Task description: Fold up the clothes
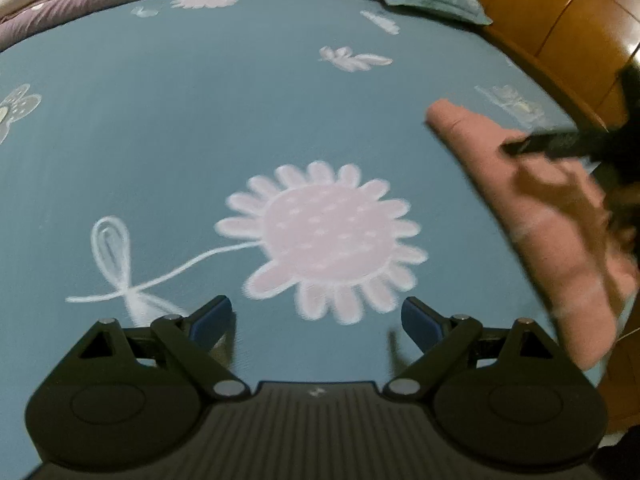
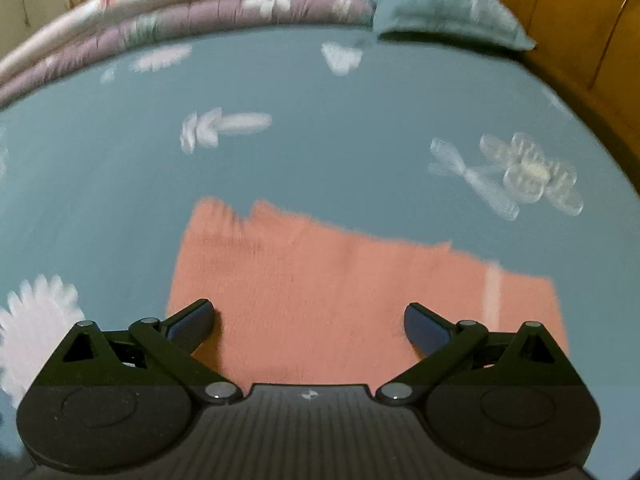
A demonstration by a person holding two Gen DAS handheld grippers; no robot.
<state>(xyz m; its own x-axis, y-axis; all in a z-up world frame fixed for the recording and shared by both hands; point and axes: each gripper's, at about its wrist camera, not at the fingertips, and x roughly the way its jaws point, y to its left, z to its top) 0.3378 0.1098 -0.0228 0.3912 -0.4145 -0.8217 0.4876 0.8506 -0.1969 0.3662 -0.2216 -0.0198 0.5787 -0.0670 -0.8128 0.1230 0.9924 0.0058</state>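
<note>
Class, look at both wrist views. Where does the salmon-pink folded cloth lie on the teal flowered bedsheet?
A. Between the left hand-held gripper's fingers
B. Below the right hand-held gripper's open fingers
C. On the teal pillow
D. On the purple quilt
B: the salmon-pink folded cloth lies flat on the teal flowered bedsheet, below the right hand-held gripper, whose fingers stand apart.

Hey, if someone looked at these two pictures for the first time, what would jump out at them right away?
Probably the salmon-pink cloth, lying flat on the teal bedsheet straight ahead of the open right tongs. Next, the big pale pink flower print on the sheet, just beyond the open, empty left tongs. At the far edge sit folded quilts and a teal pillow.
</note>
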